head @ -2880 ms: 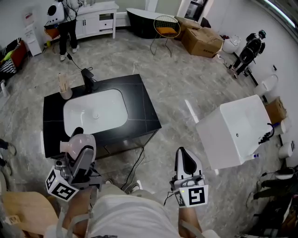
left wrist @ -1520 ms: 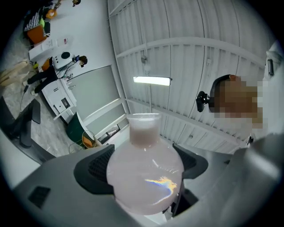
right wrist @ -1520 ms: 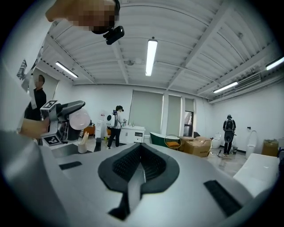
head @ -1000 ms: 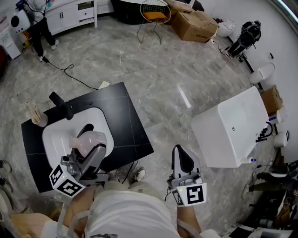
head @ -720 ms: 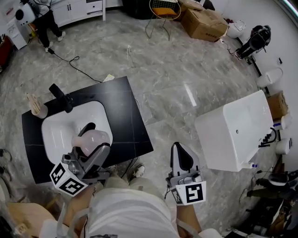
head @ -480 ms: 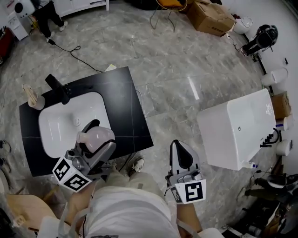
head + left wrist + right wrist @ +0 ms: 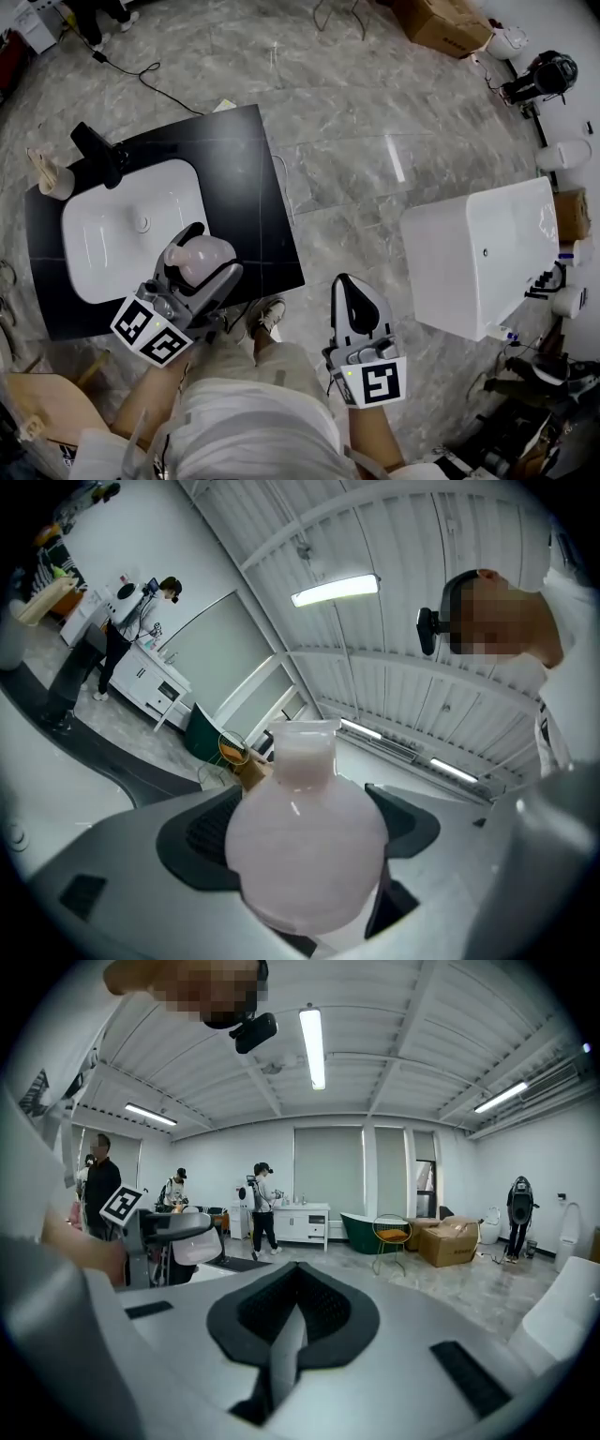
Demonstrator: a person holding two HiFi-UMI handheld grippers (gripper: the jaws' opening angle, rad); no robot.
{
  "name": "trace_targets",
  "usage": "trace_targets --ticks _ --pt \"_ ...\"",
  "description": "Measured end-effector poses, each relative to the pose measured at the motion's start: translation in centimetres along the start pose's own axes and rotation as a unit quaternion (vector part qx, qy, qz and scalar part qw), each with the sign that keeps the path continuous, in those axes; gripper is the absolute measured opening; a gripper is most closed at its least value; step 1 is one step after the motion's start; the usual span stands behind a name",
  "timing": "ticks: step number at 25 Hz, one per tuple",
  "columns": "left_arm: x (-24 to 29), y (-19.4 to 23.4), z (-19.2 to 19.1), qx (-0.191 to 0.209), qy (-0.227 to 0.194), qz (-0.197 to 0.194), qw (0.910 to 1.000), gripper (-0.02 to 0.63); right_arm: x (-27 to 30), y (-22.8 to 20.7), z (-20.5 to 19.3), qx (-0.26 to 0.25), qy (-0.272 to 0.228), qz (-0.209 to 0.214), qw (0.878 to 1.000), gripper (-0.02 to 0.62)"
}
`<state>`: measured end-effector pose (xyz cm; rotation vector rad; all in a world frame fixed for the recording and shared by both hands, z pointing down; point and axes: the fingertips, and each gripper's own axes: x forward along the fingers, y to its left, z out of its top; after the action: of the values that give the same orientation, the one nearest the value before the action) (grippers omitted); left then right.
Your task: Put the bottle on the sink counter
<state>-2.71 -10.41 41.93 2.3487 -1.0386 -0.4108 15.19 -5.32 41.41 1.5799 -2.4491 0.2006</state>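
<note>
Head view alone shows the sink counter (image 7: 255, 178); left tongs (image 7: 207, 256) clamp the bottle (image 7: 306, 850).

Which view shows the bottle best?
The left gripper view: the bottle fills the centre, gripped by the left claw. The head view shows it from above, partly covered; the right gripper view, small at left.

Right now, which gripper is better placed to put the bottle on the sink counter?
Left. The left gripper holds the pink bottle above the black sink counter; the right gripper is shut, empty, over the floor.
</note>
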Motion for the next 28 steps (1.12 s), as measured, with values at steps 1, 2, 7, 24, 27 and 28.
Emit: trace_targets --ticks 1,2,7,24,27,28 --pt "0.3 0.4 -0.6 0.004 0.006 0.003 1.0000 0.408 0.2 -0.1 -0.4 0.000 0.003 0.002 1.000 0.011" --pt "0.5 0.7 -1.3 0.008 0.011 0.005 0.9999 0.410 0.3 -0.2 -0.7 0.000 0.006 0.003 1.000 0.011" --pt "1.6 2.0 -4.5 0.027 0.036 0.010 0.9989 0.410 0.9 -0.6 -2.8 0.002 0.020 0.011 1.000 0.011" --pt "3.9 4.8 -13.5 0.118 0.134 0.035 0.9833 0.410 1.1 -1.2 -6.3 0.011 0.043 0.027 0.999 0.011" --pt "4.3 5.2 -15.0 0.133 0.149 0.042 0.9790 0.409 0.7 -1.2 -6.8 0.012 0.044 0.027 0.999 0.011" --pt "4.5 5.4 -15.5 0.136 0.155 0.043 0.9775 0.410 0.6 -1.2 -7.0 0.012 0.044 0.027 0.999 0.011"
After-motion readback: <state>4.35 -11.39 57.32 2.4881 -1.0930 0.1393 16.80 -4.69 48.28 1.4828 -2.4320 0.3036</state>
